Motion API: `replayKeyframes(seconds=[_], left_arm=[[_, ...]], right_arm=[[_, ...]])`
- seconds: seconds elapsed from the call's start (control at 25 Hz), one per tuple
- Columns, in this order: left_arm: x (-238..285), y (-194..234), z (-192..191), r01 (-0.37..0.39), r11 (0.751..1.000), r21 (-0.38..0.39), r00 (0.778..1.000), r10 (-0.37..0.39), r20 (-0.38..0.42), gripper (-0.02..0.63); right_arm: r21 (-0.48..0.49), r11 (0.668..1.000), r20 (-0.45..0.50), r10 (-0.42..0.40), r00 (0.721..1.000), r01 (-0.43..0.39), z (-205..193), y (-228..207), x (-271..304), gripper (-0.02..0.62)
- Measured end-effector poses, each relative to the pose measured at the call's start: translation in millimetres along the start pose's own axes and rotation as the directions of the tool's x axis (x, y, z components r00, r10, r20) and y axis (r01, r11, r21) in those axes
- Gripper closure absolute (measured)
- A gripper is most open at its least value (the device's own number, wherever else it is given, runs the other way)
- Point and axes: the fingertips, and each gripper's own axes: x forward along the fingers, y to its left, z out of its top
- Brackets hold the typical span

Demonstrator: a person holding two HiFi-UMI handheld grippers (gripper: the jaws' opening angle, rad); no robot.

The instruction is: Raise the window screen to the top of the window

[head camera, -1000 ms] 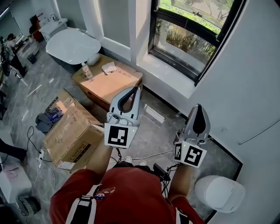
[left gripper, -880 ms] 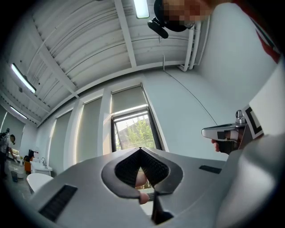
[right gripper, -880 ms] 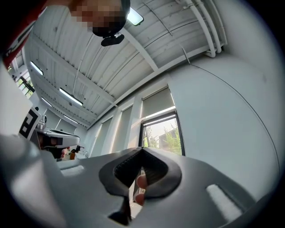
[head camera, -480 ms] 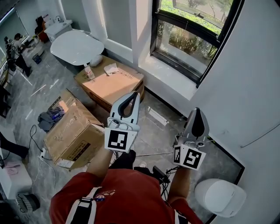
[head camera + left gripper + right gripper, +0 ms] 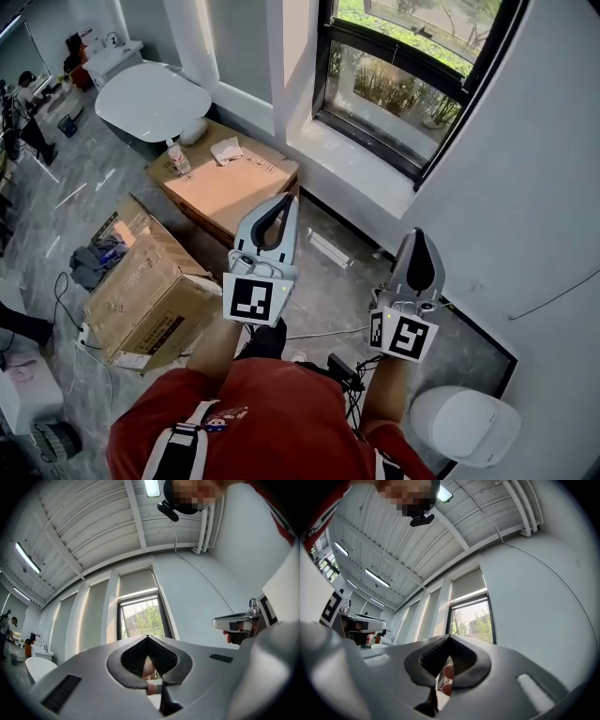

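The window screen (image 5: 386,94) seems to cover the lower pane of the dark-framed window (image 5: 324,66) (the upper strip looks brighter); well short of it, left gripper (image 5: 289,199) and right gripper (image 5: 419,236) point windowward, jaws together, empty.

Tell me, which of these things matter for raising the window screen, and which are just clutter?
For the job: window, window screen, left hand-held gripper, right hand-held gripper, both shut and empty.
Lying about: near cardboard box, far cardboard box, bottle, bathtub, toilet.
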Motion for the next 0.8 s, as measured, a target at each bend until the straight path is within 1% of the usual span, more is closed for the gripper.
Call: replayKeyframes(seconds=[0.2,0.44,0.8], left_arm=[[25.9,21.3,-12.2,-0.004,1.0,-0.013,1.0,0.004,0.01,0.601],[68.7,61.7,-27.7,-0.011,1.0,-0.019,1.0,0.012,0.024,0.601],[129.8,128.7,-58.1,0.02,0.998,-0.06,1.0,-0.021,-0.013,0.601]], right_arm=[[-0.017,1.0,-0.006,0.007,1.0,-0.007,-15.1,6.9,33.1,0.586],[-0.044,0.999,-0.022,0.031,0.999,-0.032,-34.6,23.4,90.1,0.586],[-0.065,0.997,-0.077,0.034,0.996,-0.039,-63.3,49.8,170.1,0.586]])
